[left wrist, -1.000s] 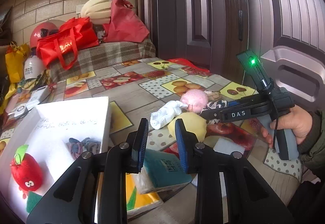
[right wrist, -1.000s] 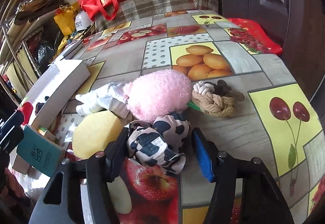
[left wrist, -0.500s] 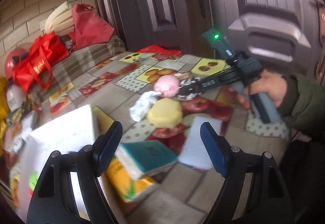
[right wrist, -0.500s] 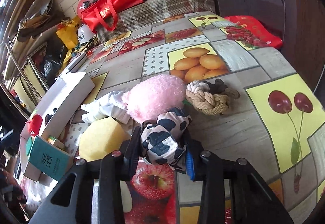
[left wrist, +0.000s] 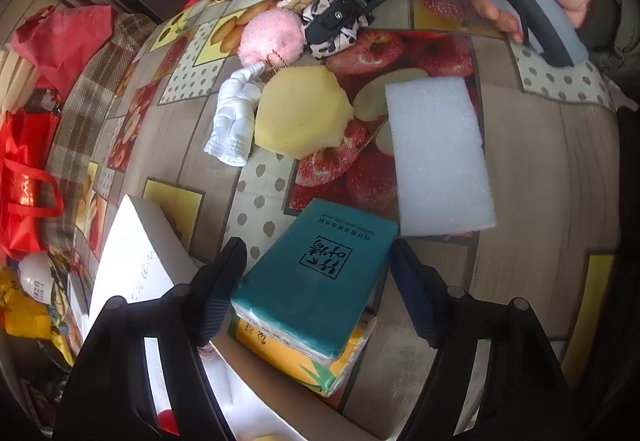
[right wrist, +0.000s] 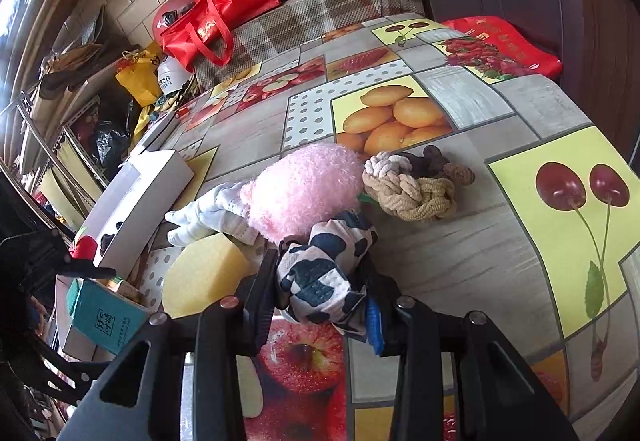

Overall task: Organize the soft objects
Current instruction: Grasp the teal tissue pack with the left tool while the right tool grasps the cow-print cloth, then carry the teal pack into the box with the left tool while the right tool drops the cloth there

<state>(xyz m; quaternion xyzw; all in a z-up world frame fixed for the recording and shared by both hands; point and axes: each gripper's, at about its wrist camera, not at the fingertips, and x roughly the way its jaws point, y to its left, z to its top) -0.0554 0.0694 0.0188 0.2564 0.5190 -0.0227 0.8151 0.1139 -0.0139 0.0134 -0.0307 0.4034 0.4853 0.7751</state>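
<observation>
Foam slab [left wrist: 438,157] flanks teal tissue pack [left wrist: 316,273] between closing left jaws; right jaws grip cow-print cloth [right wrist: 320,277].

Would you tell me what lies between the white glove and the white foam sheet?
The yellow sponge lies between the white glove and the white foam sheet, seen in the left wrist view.

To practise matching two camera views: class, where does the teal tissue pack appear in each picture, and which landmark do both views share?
Left wrist view: teal tissue pack lies low in the middle, between the closing left gripper's jaws.
Right wrist view: teal tissue pack sits at the lower left edge.
Shared landmark: the pink plush ball.
</observation>
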